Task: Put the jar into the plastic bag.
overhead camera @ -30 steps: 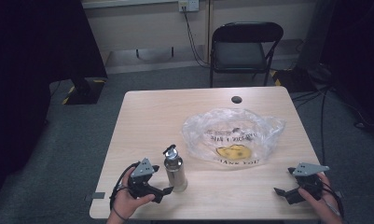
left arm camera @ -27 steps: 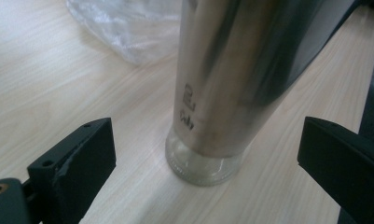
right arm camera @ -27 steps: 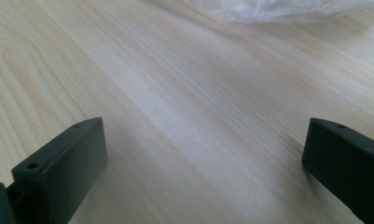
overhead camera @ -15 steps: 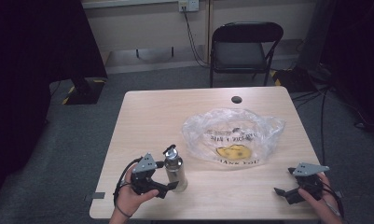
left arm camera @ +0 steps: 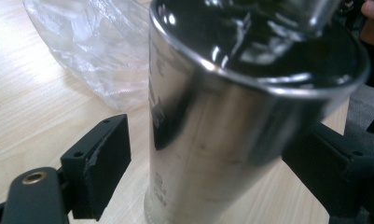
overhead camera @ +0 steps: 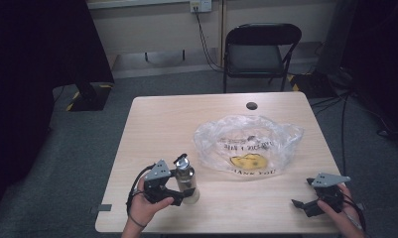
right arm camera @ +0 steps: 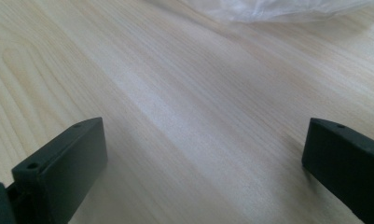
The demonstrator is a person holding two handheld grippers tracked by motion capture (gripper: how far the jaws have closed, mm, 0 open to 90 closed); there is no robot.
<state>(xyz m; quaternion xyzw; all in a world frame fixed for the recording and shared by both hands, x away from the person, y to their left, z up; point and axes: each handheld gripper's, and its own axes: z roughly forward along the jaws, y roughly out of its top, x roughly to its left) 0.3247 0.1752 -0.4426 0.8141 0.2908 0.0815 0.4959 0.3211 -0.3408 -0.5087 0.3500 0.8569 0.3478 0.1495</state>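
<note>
The shiny, tapered stainless-steel bottle (overhead camera: 187,179) stood upright on the pale wooden table (overhead camera: 157,129), just beside the crumpled clear plastic bag (overhead camera: 248,146) and nearer the person. Since a second earlier the left gripper (overhead camera: 179,191) had slid in around the bottle, and its jaws had just been closing with the bottle between them; in the left gripper view one pad (left arm camera: 100,163) stood a sliver off the steel, so the grip was not yet made. The right gripper (overhead camera: 300,204) rested wide apart, well away from the bottle. Judged so, lifting comes next.
</note>
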